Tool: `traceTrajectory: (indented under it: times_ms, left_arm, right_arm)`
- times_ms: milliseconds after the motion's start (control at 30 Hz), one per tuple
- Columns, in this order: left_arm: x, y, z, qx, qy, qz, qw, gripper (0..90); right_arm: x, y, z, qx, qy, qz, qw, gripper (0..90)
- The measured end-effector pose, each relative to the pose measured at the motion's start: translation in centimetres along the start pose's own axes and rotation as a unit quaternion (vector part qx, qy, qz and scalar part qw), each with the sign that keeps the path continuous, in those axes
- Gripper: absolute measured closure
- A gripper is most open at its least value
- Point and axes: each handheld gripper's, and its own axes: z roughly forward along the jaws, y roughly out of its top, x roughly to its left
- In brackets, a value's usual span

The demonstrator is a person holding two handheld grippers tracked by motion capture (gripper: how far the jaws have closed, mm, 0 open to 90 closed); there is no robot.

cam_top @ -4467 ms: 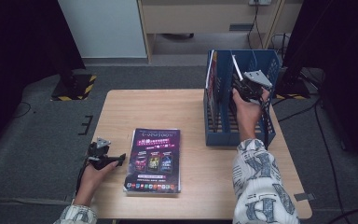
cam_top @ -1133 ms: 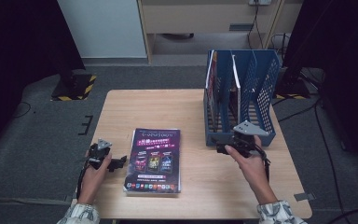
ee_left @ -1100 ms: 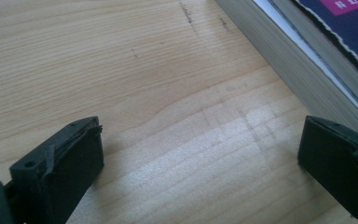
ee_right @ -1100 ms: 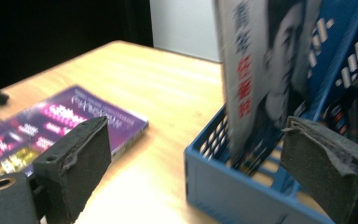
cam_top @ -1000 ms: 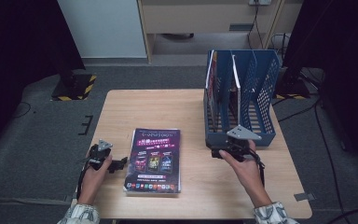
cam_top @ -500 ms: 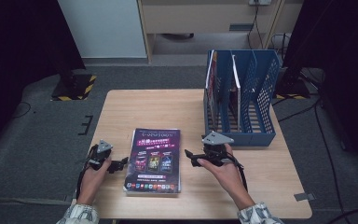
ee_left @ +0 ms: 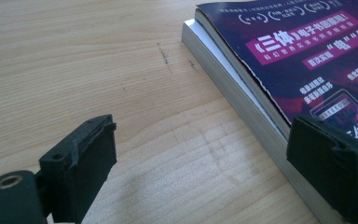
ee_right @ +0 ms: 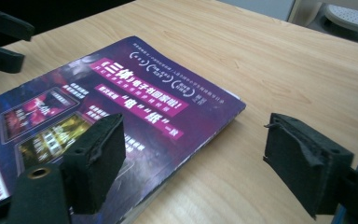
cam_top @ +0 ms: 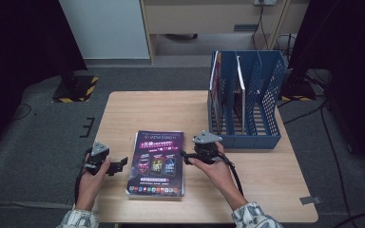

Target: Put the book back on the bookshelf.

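Nearest you, your left gripper [cam_top: 118, 166] rests low on the table [cam_top: 138, 109] just off the left edge of the stack of magazines [cam_top: 157, 163]. In the left gripper view its jaws stand wide apart with nothing between them: one pad [ee_left: 91, 161] over bare wood, the other [ee_left: 331, 170] at the stack's side, where a thick white volume lies under the purple cover. Your right gripper [cam_top: 186, 156] sits at the stack's right edge, about midway along it. Its jaws have just been closing a little yet remain well spread and grip nothing; in the right gripper view one pad [ee_right: 98, 158] hangs over the cover and the other [ee_right: 303, 161] over the table beside it.

To lift the top magazine [ee_right: 121, 107] well, bring one right pad under the cover's free edge and the other on top, and close only once the edge is fully between them. Take the top copy alone; whether the pad over the cover already touches it cannot be told from this angle, so check before you squeeze. Let the left gripper steady the lower volume at its side so the stack does not slide.

Farthest from you, the blue file rack [cam_top: 247, 104] stands upright at the right rear of the table, with two items already standing in its left-hand slots and the slots to their right free.
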Motion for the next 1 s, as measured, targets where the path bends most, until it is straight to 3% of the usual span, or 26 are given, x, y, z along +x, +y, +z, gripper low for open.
traceTrajectory:
  times_ms: [167,233,300,400,467,600,733,867,1000]
  left_arm:
    - [-0.7,0.5,0.3,-0.001,-0.012,-0.007,0.9999,9.0]
    - [-0.9,0.7,0.1,-0.005,-0.017,0.001,0.9998,10.9]
    - [-1.2,0.8,-0.1,-0.009,-0.026,0.006,0.9996,14.9]
    - [-1.8,1.0,-0.3,-0.014,-0.040,0.028,0.9987,23.0]
    - [-2.1,1.0,-0.5,-0.021,-0.046,0.030,0.9983,26.1]
    - [-2.8,1.1,-0.5,-0.030,-0.068,0.028,0.9968,35.6]
    - [-3.5,1.3,-0.2,-0.023,-0.066,0.045,0.9965,42.5]
    - [-3.7,1.2,0.1,-0.019,-0.055,0.045,0.9973,45.9]
    - [-3.4,1.0,0.4,-0.016,-0.070,0.032,0.9969,46.8]
  right_arm:
    - [0.1,1.2,0.9,0.000,0.009,0.004,1.0000,23.2]
    - [0.4,1.2,1.1,0.001,0.014,0.007,0.9999,24.9]
    - [0.8,1.0,1.5,0.012,0.017,-0.003,0.9998,26.5]
    - [1.1,0.7,2.1,0.021,0.030,0.014,0.9992,26.9]
    - [1.5,0.8,2.5,0.019,0.040,0.021,0.9988,26.3]
    - [2.5,0.9,2.5,0.024,0.050,0.003,0.9984,24.1]
    - [2.4,0.6,1.7,0.013,0.052,0.009,0.9985,21.6]
    - [1.8,-0.2,1.5,0.017,0.047,0.030,0.9983,18.7]
    - [1.6,-0.7,1.6,0.030,0.047,0.022,0.9982,18.4]
